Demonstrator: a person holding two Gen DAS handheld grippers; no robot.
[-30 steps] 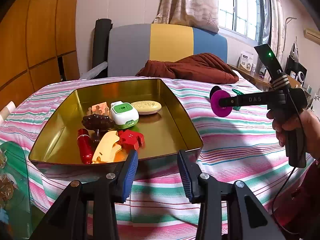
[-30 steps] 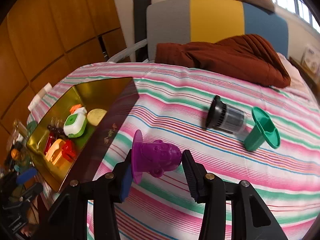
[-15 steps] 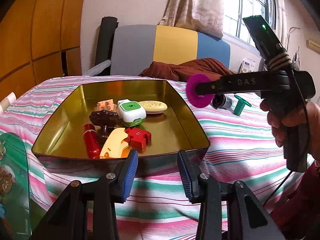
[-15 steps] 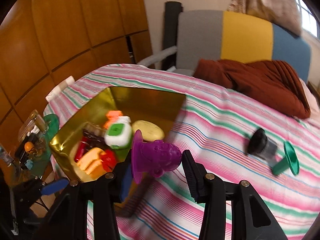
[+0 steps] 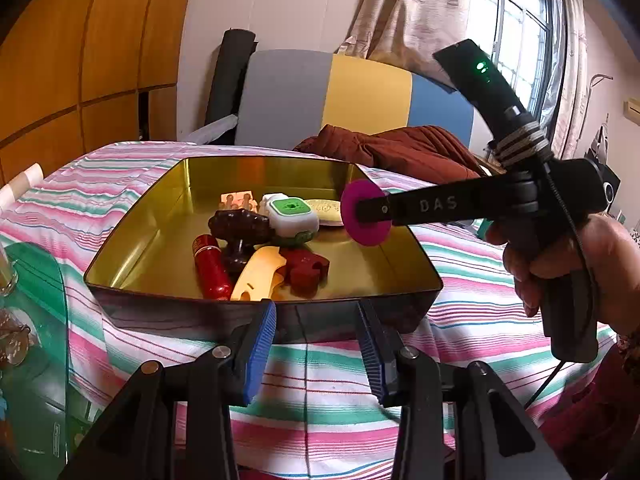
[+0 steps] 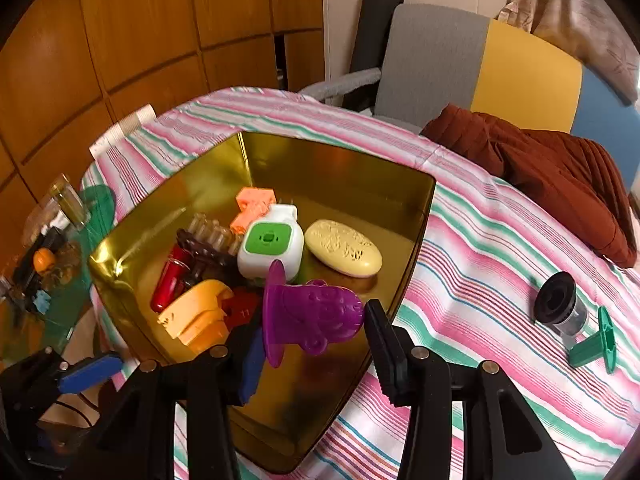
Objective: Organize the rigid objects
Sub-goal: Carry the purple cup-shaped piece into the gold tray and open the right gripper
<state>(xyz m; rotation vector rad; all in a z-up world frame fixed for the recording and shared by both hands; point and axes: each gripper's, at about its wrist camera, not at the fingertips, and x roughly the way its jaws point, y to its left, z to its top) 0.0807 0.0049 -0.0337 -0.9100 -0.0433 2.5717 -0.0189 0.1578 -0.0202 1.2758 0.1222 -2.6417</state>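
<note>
A gold metal tray (image 5: pixel 132 232) (image 6: pixel 416 216) sits on the striped cloth and holds several small objects: a white-green box (image 6: pixel 270 250), a cream oval soap (image 6: pixel 344 254), a red tube (image 5: pixel 210 266), a yellow piece (image 6: pixel 196 314). My right gripper (image 6: pixel 314 322) is shut on a purple plastic cup-shaped toy (image 6: pixel 312 314) and holds it over the tray's right part; its magenta base (image 5: pixel 366 212) shows in the left wrist view. My left gripper (image 5: pixel 316 344) is open and empty, just in front of the tray's near wall.
A black-clear cylinder (image 6: pixel 560 306) and a green funnel-shaped piece (image 6: pixel 596 342) lie on the cloth right of the tray. A brown blanket (image 6: pixel 560 176) lies behind. A green glass side table (image 5: pixel 36 320) with clutter stands at the left.
My right gripper has carried the purple toy leftward from the cloth to above the tray. The left gripper stayed open in front of the tray.
</note>
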